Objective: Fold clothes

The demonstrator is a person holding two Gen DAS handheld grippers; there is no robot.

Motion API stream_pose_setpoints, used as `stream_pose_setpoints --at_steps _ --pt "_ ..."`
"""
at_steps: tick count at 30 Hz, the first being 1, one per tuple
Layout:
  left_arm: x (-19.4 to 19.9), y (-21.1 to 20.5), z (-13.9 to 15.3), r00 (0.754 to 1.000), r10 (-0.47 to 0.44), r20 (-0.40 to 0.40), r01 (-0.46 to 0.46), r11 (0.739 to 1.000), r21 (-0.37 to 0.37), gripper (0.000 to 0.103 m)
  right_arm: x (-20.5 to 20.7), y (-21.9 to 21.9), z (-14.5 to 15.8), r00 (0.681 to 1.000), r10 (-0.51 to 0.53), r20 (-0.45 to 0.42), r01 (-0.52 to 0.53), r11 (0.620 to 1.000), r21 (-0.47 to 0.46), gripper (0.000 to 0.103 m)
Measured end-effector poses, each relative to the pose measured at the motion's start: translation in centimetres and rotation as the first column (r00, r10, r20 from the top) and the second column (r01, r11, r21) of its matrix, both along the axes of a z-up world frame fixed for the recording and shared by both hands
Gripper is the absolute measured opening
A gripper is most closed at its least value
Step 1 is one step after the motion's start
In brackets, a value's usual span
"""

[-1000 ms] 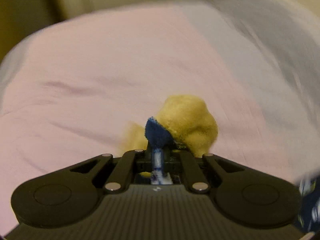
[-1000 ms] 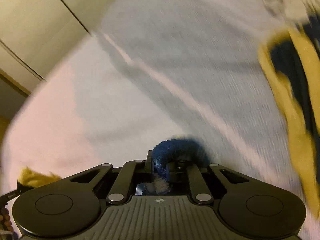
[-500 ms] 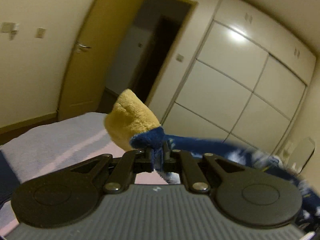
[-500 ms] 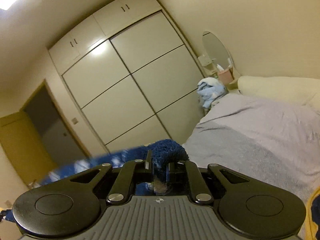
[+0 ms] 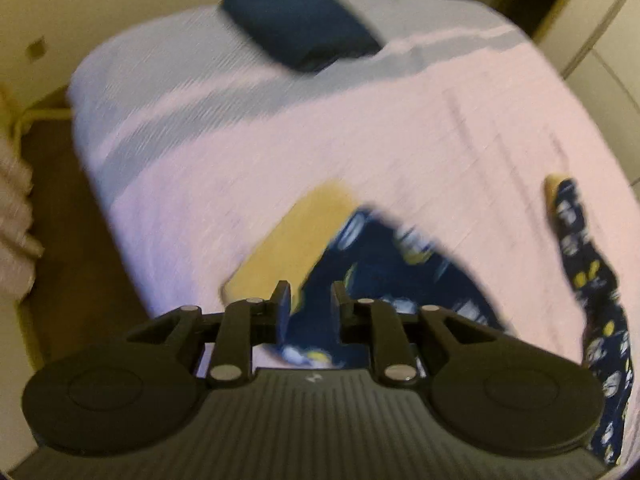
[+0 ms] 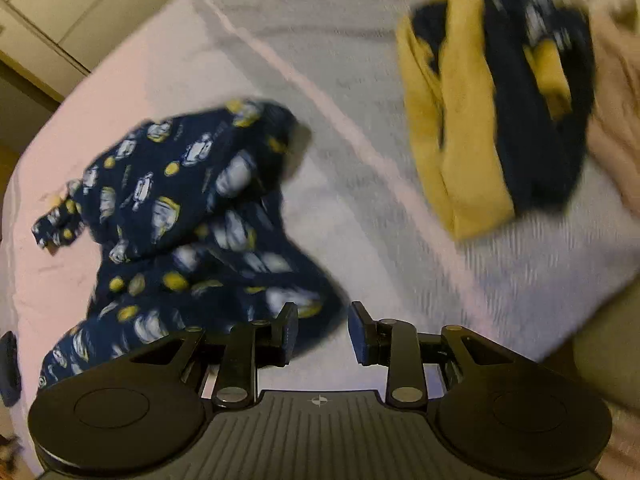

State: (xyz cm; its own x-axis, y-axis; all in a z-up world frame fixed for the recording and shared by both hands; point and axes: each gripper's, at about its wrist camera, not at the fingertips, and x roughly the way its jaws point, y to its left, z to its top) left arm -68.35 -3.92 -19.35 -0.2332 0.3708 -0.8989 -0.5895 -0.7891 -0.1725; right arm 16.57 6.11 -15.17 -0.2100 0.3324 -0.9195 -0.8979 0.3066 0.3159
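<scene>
Fleece pyjama piece (image 6: 188,216), navy w/ yellow & white print, lies crumpled on the bed (image 6: 352,64) just ahead-left of the right gripper (image 6: 322,330), whose jaws have just been opening: spread, nothing between them. Left gripper (image 5: 307,306) jaws also just opening, cloth between them, pads prob. not pressing. Yellow-lined folded bundle (image 6: 496,112) sits ahead-right, a folded dark item (image 5: 298,26) far ahead of the left gripper. So approx. two done; this piece is dropped flat-ish, not yet folded.

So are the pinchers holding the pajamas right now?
No. Both have just been opening. The right gripper is clear of the printed pajamas. The left gripper has cloth between its fingers, but nothing is pinched.
</scene>
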Motion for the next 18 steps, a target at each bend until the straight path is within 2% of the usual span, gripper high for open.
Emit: stream_pose_setpoints --at_steps 3,6,11,18 --pt "1.9 -1.7 -0.2 0.999 -0.035 -0.005 0.035 0.999 0.000 0.026 0.2 -2.4 -2.5 0.999 -0.010 -0.044 0.010 1.000 -0.020 0.036" --pt "2.5 -1.1 0.3 0.998 -0.063 0.011 0.063 0.997 0.036 0.035 -0.1 -3.3 -3.8 0.994 -0.049 -0.099 0.046 0.998 -0.034 0.043" --pt "2.2 -0.4 0.3 0.994 -0.061 0.089 0.052 0.994 0.096 0.044 -1.0 -3.8 -6.9 0.964 -0.202 -0.171 0.191 0.978 -0.081 0.046" --pt "-1.0 5.0 -3.5 0.990 -0.119 0.071 0.119 0.993 0.011 0.047 -3.0 -2.7 -10.2 0.954 -0.269 -0.128 0.259 0.961 -0.092 0.046"
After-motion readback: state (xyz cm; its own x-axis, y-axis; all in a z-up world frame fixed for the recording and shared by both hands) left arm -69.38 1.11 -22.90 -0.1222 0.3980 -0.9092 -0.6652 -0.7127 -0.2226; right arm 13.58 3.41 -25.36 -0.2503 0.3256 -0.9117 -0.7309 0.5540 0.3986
